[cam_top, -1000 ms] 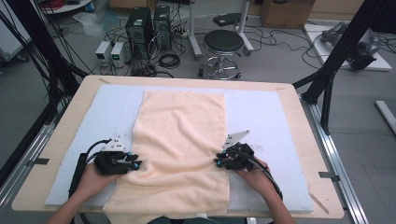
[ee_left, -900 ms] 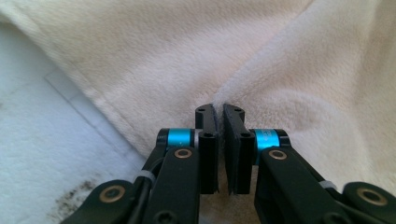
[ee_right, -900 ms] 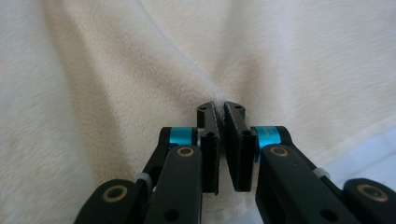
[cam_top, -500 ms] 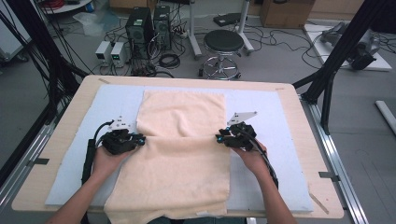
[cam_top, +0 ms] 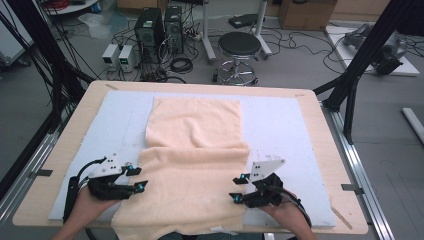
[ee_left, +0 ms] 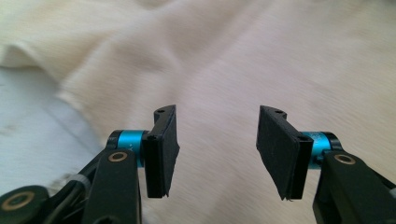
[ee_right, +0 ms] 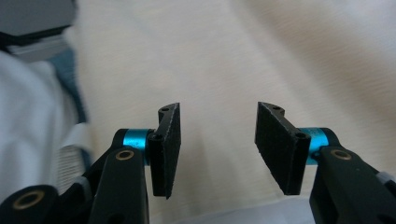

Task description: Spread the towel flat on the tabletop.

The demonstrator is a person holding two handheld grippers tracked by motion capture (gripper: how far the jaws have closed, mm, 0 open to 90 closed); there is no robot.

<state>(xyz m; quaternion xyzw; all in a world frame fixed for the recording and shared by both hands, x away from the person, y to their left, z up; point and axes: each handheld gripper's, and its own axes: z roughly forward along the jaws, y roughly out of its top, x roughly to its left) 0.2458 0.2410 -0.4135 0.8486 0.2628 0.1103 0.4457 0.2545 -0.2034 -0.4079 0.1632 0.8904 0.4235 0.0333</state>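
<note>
A cream towel (cam_top: 195,165) lies lengthwise on the pale blue mat (cam_top: 280,125), with a fold ridge across its middle and its near end hanging over the table's front edge. My left gripper (cam_top: 137,177) hovers at the towel's left edge, pointing right. My right gripper (cam_top: 236,187) hovers at its right edge, pointing left. Both sets of jaws have just been opening and stand open with nothing between them. The left gripper (ee_left: 217,140) and the right gripper (ee_right: 217,140) each look down on blurred towel (ee_left: 261,56) cloth (ee_right: 224,56).
The mat covers a wooden table (cam_top: 320,150) with metal rails at both sides. Black frame posts (cam_top: 365,55) rise at the far corners. On the floor beyond stand a round stool (cam_top: 240,47), computer towers (cam_top: 159,30) and loose cables.
Both grippers first carried the towel's sides away from the person, raising a fold across its middle. They have since opened, let go, and pulled back toward the person.
</note>
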